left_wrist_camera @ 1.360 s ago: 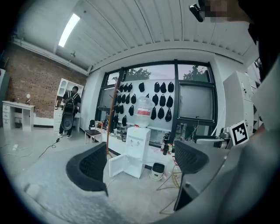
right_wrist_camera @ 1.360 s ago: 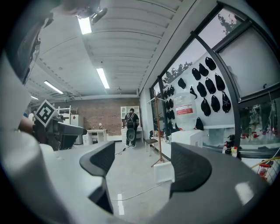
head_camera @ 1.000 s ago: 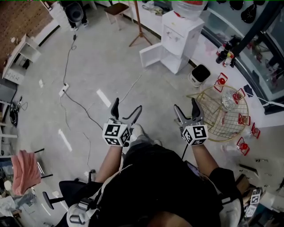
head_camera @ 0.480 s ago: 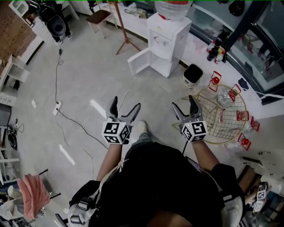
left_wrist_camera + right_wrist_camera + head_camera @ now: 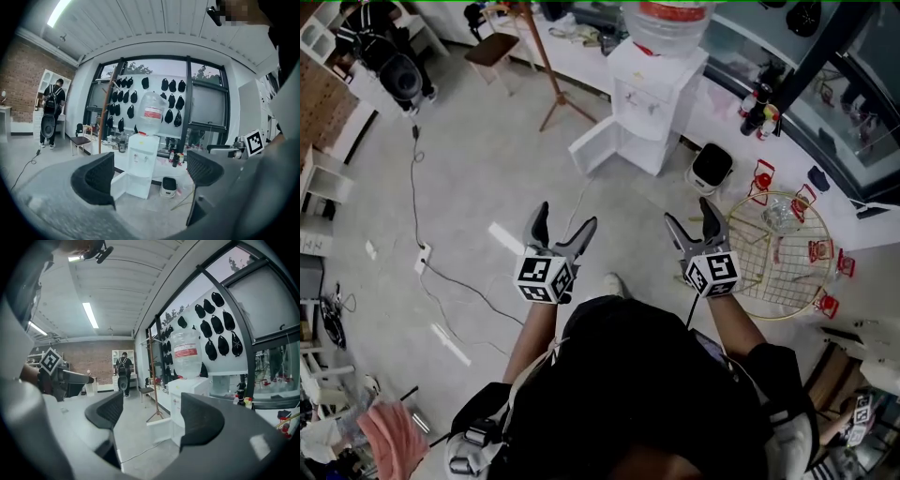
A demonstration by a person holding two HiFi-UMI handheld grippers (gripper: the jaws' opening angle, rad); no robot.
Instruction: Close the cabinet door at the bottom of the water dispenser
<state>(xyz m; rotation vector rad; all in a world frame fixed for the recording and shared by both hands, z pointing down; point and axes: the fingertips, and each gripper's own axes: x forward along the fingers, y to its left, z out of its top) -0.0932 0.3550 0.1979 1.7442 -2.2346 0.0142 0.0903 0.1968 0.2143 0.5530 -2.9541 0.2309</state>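
The white water dispenser (image 5: 649, 92) with a clear bottle (image 5: 667, 22) on top stands against the far counter. Its lower cabinet door (image 5: 592, 156) hangs open to the left. Both grippers are held out in front of the person's body, well short of the dispenser. My left gripper (image 5: 567, 217) is open and holds nothing. My right gripper (image 5: 688, 212) is open too, also with nothing in it. Between the jaws of my left gripper (image 5: 150, 176) I see the dispenser (image 5: 141, 161) and its open door (image 5: 119, 183). My right gripper (image 5: 147, 416) frames the door (image 5: 159, 425) beside the dispenser (image 5: 186, 384).
A small white bin with a black lid (image 5: 710, 169) sits right of the dispenser. A gold wire round table (image 5: 783, 258) with red items is at the right. A wooden coat stand (image 5: 548, 75), a chair (image 5: 492, 47) and a floor cable (image 5: 417, 187) are at the left. A person with a backpack (image 5: 50, 105) stands far off.
The person has walked forward: the dispenser has come closer and shifted down in the head view. Both grippers keep the same open stance in front of the body.
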